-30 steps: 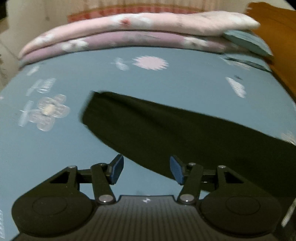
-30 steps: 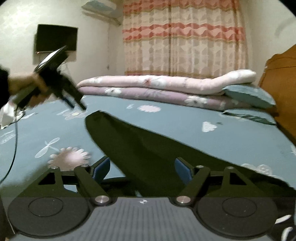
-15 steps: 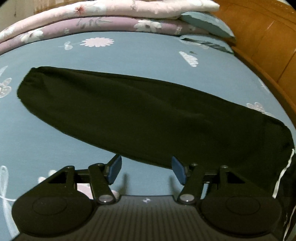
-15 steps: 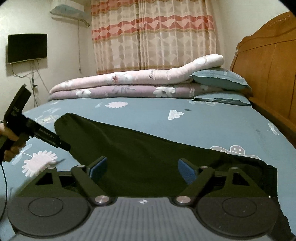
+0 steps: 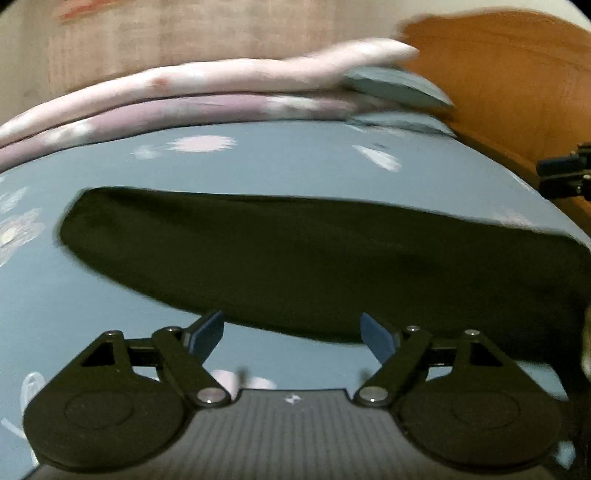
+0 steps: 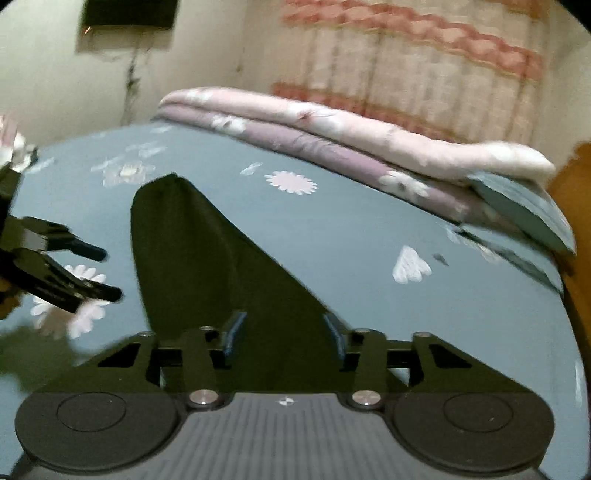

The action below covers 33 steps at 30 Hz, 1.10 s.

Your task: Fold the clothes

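A long black garment (image 5: 314,258) lies flat across the blue flowered bed sheet (image 5: 295,166). My left gripper (image 5: 291,332) hovers low at the garment's near edge. Its jaws are opening and hold nothing. In the right wrist view the same black garment (image 6: 192,251) runs from between my fingers away to a rounded end at upper left. The jaws of my right gripper (image 6: 284,332) are closing with the cloth lying between them, and the pads stand apart from it. The left gripper (image 6: 74,273) shows at that view's left edge, open. The right gripper (image 5: 565,177) peeks in at the far right of the left view.
Folded pink and mauve quilts (image 6: 332,129) lie along the bed's far side, with a blue pillow (image 6: 524,206) at their right end. A wooden headboard (image 5: 517,74) bounds the right. Striped curtains (image 6: 424,55) and a wall television (image 6: 129,13) stand behind.
The right gripper has swung left along the garment and its jaws have narrowed. The left gripper's jaws have widened and it has sunk closer to the garment's near edge.
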Available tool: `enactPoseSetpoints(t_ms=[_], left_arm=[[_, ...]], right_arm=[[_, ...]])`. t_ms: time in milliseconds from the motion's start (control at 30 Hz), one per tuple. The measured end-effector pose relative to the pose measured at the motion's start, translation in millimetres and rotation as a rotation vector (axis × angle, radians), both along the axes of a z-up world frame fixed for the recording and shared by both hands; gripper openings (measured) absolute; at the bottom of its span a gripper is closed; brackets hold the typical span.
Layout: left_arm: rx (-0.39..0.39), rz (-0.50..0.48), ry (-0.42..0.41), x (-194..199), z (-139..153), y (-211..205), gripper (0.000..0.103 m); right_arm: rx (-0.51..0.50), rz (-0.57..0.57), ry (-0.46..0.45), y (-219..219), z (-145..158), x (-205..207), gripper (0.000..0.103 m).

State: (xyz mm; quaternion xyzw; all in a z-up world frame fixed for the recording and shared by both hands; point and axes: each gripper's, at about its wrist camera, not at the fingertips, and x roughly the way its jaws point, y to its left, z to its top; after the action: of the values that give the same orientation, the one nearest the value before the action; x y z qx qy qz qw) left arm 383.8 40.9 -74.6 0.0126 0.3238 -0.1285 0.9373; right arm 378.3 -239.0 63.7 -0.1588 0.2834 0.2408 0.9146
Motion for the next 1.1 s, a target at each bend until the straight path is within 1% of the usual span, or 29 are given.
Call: enactPoseSetpoints(t_ms=[100,200,300,400,500,600,633,700,833,1000,1067,1100], left_arm=[[-0.055,0.048,-0.006,6.1,1.8,18.3,0.082],[-0.058,0.048,-0.002,9.3,0.2,24.0,0.082],[-0.038,0.044,-0.005,8.0,-3.4,25.3,0.082],[-0.074,0.054,0.009,8.9,-6.7,35.5,0.082],[-0.117,0.068,0.029,9.4,-9.7,43.2,0.082],[-0.118,0.075,0.030,11.7,-11.7,44.3,0.082],[-0.114,0.078,0.032,11.9,-12.2,43.8,0.082],[-0.108,0.073,0.037,11.9,-13.6,42.7,0.082],[-0.101,0.070,0.036,10.6,-12.7,41.0,0.082],[-0.114,0.070,0.026,9.5,-8.9,45.0,0.082],[-0.112,0.075,0.023,9.5,-8.2,46.7,0.082],[-0.109,0.078,0.023,9.5,-8.1,47.5,0.082]], right_arm=[[0.026,0.047,0.057,13.6,-9.2,56.0,0.045],[0.010,0.082,0.108,32.6,-36.1,109.9,0.045],[-0.001,0.083,0.164,44.3,-66.7,152.6,0.045],[-0.005,0.087,0.205,46.9,-89.6,179.0,0.045],[0.001,0.109,0.231,46.3,-106.5,189.5,0.045],[-0.007,0.130,0.230,48.7,-116.9,185.5,0.044],[-0.007,0.134,0.229,49.8,-116.1,183.0,0.034],[-0.006,0.145,0.226,52.0,-113.6,177.9,0.007],[-0.041,0.136,0.193,56.5,-108.7,173.2,0.004],[-0.039,0.039,0.155,55.0,-98.6,188.1,0.004],[-0.062,0.001,0.146,56.7,-102.7,192.3,0.004],[-0.069,-0.013,0.160,57.3,-106.9,195.1,0.004]])
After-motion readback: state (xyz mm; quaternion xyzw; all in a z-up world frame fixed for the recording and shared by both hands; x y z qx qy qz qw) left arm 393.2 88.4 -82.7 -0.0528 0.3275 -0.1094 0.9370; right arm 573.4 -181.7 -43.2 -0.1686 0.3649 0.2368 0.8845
